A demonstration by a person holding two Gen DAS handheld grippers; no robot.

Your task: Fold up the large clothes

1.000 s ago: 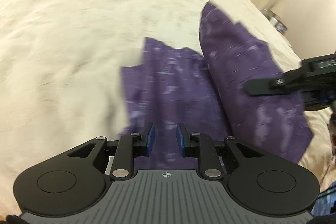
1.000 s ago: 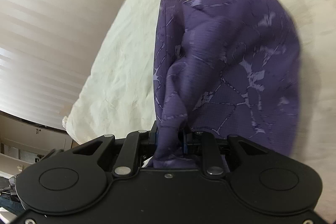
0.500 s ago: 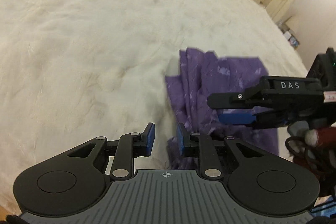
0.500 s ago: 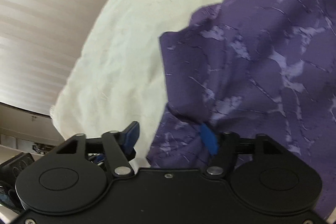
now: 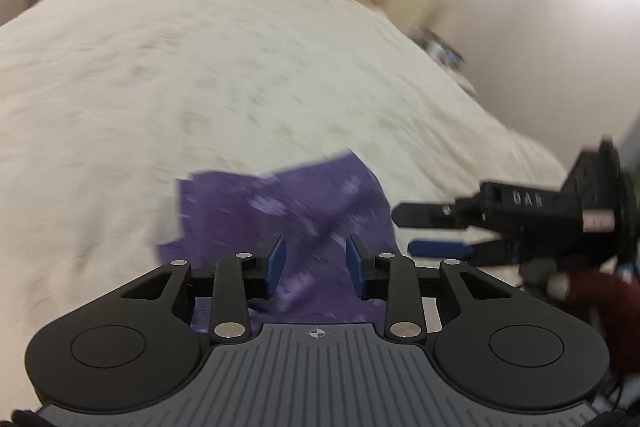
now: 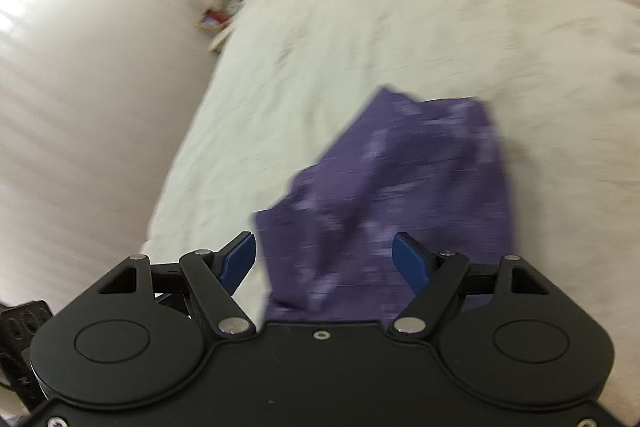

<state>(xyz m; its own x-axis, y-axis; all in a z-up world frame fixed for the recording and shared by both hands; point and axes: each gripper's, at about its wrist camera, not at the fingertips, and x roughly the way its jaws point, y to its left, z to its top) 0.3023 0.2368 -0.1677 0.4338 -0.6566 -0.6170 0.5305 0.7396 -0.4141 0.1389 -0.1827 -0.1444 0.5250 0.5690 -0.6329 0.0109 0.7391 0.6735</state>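
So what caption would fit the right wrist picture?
Open right gripper above a folded purple garment lying on a cream bedspread.

My left gripper has black linkage arms pinned with silver round screws, two black discs with circular recesses at its outer corners, and a grey ribbed plate marked with a small white crosshair. Its fingertip pads are blue. My right gripper is black throughout, with the same discs and silver pivots, small screws along its body, and blue pads. Seen from the left wrist view, it carries raised letters that look like "DAS" on its side, though blurred.
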